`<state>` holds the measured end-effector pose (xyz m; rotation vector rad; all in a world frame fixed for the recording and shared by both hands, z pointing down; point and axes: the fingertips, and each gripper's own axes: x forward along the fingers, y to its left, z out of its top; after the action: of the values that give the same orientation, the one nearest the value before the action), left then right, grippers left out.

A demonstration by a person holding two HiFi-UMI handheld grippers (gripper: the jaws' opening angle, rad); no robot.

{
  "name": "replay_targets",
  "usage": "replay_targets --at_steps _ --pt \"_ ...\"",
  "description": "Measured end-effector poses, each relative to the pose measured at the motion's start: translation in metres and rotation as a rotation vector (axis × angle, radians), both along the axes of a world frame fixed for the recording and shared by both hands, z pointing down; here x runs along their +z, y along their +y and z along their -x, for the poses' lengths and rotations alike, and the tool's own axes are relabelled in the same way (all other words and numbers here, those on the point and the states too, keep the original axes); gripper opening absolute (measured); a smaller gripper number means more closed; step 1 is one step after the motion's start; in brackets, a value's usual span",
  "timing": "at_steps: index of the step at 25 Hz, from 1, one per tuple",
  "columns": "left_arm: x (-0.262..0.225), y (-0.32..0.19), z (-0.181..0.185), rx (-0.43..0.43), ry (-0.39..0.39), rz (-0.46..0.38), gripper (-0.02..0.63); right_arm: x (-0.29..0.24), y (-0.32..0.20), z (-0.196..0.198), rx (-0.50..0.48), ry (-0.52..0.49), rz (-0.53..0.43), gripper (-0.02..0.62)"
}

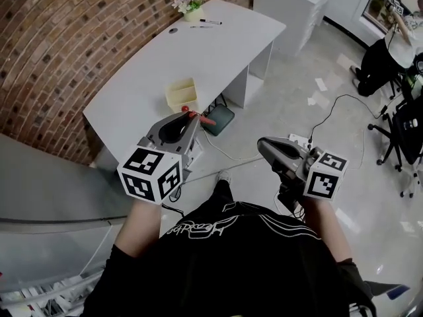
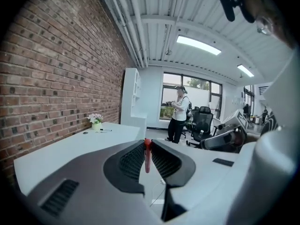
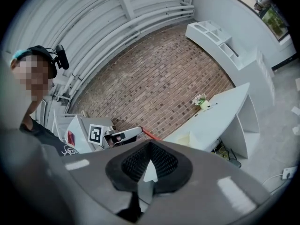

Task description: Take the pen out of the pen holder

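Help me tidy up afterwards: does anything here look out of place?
Yes. A black pen lies loose on the desk beside the flower pot, not in the yellow holder. Paper scraps litter the floor. The red pen is in the left tongs.

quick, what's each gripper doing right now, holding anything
Left gripper: closed on the red pen.
Right gripper: closed, nothing in it.

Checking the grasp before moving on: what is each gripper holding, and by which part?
Left gripper pinches the red pen near one end at its jaw tips; right gripper holds nothing, jaws shut.
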<state>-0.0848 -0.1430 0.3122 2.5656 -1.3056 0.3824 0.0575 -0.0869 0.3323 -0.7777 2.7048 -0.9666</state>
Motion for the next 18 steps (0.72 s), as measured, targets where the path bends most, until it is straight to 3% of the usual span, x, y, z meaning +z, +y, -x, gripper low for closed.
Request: replay_targets --at_steps 9,18 --pt "-0.017 0.057 -0.037 0.124 0.051 0.004 0.051 -0.020 0.033 -0.011 0.002 0.001 -0.076 0.003" --pt "-0.016 0.089 -0.064 0.237 0.168 0.047 0.051 -0.021 0.055 -0.012 -0.021 -0.010 -0.113 0.003"
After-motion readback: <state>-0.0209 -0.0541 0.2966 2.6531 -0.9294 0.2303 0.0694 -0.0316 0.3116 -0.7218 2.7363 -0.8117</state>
